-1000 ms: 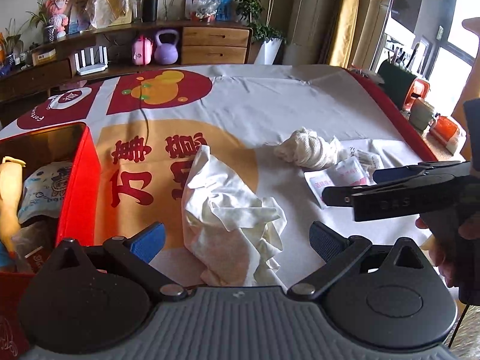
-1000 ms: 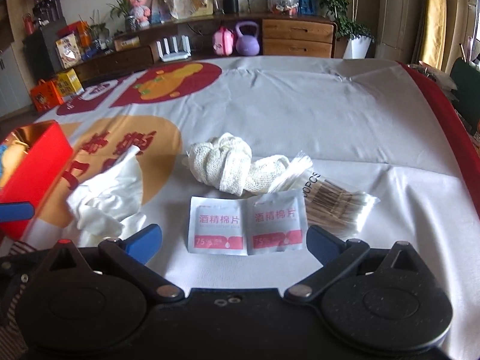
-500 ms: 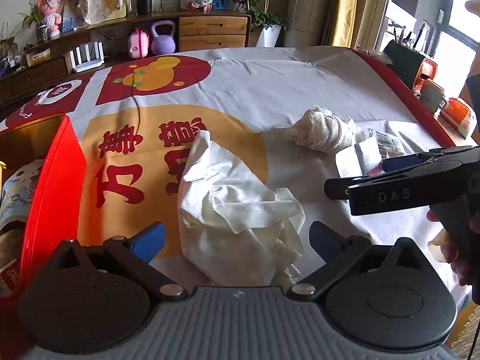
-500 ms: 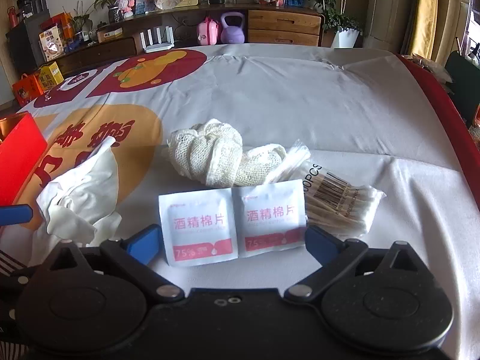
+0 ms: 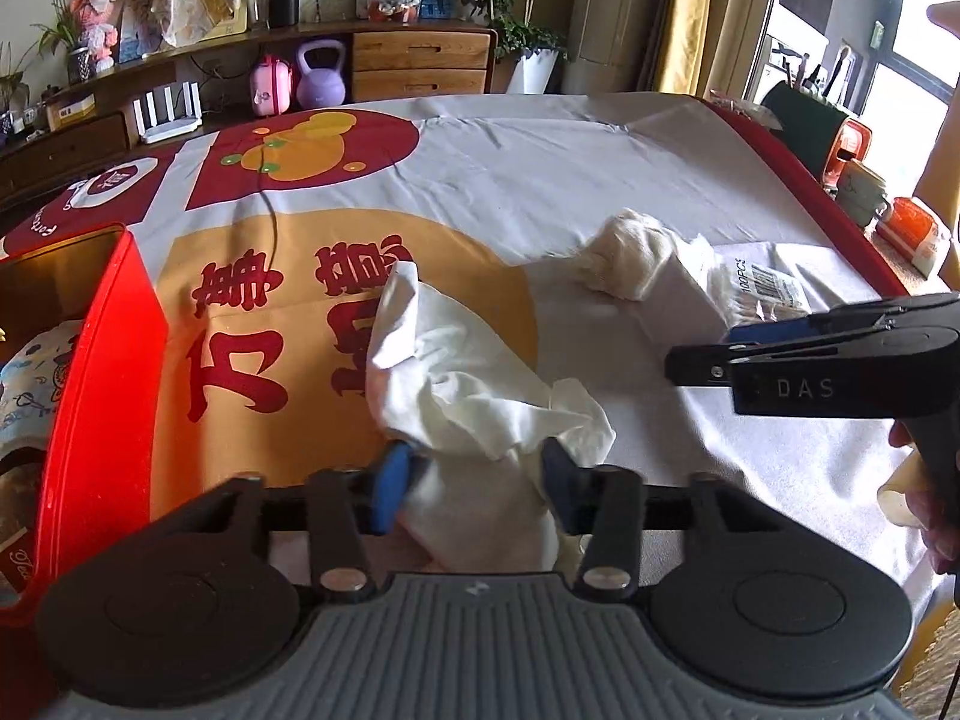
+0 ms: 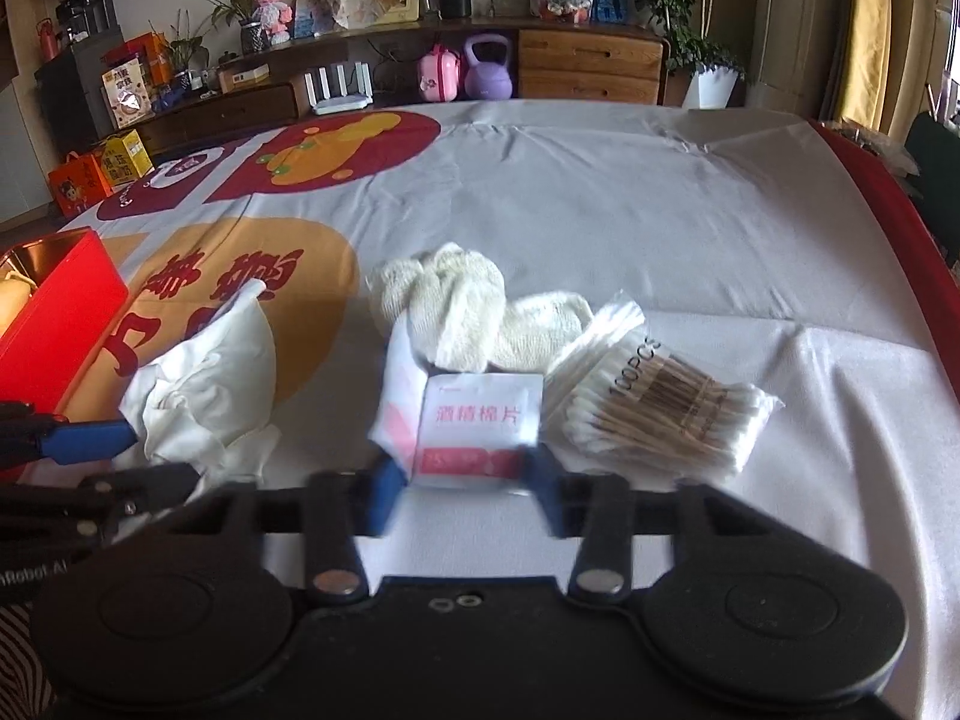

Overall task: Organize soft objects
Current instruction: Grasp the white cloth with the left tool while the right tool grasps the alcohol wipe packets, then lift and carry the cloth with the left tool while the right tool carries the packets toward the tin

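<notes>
The crumpled white cloth (image 5: 474, 396) sits pinched between the left gripper (image 5: 477, 474) fingers, the red box (image 5: 102, 396) to its left already holding some items. The right gripper (image 6: 459, 483) has closed on the alcohol pad sachets (image 6: 474, 426). Ahead of it the gauze bundle (image 6: 462, 306) and, ahead to its right, the cotton swab pack (image 6: 654, 414) lie on the tablecloth (image 6: 630, 204), so most sorting seems left.

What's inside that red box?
The red box shows a white printed fabric or pouch with blue cartoon drawings, and a pale item near the far end. Its wall hides the rest.
</notes>
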The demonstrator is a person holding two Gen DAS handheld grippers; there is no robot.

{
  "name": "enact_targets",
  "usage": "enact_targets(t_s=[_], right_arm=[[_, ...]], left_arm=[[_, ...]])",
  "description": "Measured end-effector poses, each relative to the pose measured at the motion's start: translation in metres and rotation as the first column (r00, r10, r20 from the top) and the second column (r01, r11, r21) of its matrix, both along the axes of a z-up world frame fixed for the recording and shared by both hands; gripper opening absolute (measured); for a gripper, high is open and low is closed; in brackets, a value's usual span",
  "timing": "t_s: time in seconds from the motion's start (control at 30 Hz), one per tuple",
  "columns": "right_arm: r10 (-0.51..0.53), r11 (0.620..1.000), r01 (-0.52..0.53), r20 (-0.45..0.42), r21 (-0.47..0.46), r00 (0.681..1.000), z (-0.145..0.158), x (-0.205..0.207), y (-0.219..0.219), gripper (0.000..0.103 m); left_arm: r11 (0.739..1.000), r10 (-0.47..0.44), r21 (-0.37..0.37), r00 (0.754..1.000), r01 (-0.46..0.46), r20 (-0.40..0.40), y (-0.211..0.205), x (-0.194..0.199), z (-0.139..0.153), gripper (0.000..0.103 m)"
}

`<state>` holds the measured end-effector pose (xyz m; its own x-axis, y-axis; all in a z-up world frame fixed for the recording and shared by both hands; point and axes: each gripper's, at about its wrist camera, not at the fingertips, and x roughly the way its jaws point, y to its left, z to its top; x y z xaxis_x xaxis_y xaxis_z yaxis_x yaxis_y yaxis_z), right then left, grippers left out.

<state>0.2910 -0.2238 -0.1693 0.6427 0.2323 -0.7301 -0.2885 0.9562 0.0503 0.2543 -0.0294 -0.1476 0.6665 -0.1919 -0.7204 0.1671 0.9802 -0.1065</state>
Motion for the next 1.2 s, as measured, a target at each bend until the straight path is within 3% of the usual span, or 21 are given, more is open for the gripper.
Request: enact_targets(t_s=[0.13, 0.33, 0.9, 1.2], right_arm=[[-0.002, 1.0, 0.002, 0.012, -0.003, 1.0, -0.001, -0.003, -0.002, 0.033], [-0.007, 1.0, 0.007, 0.026, 0.006, 1.0, 0.002, -0.008, -0.006, 0.03], [0.045, 0.993, -0.05, 0.049, 0.108, 0.998, 0.044, -0.047, -0.005, 0.03], [0.082, 0.986, -0.096, 0.1, 0.138, 0.992, 0.08, -0.071, -0.003, 0.03]], left_arm=[[1.0, 0.004, -0.004, 1.0, -0.004, -0.002, 0.001, -0.001, 0.001, 0.023], [1.0, 0.002, -0.006, 1.0, -0.002, 0.005, 0.0, -0.004, 0.004, 0.013], [0.996, 0.021, -0.089, 0.999, -0.016, 0.05, 0.015, -0.024, 0.041, 0.008], [0.99, 0.039, -0.141, 0.985, -0.015, 0.167, 0.033, -0.041, 0.096, 0.007]])
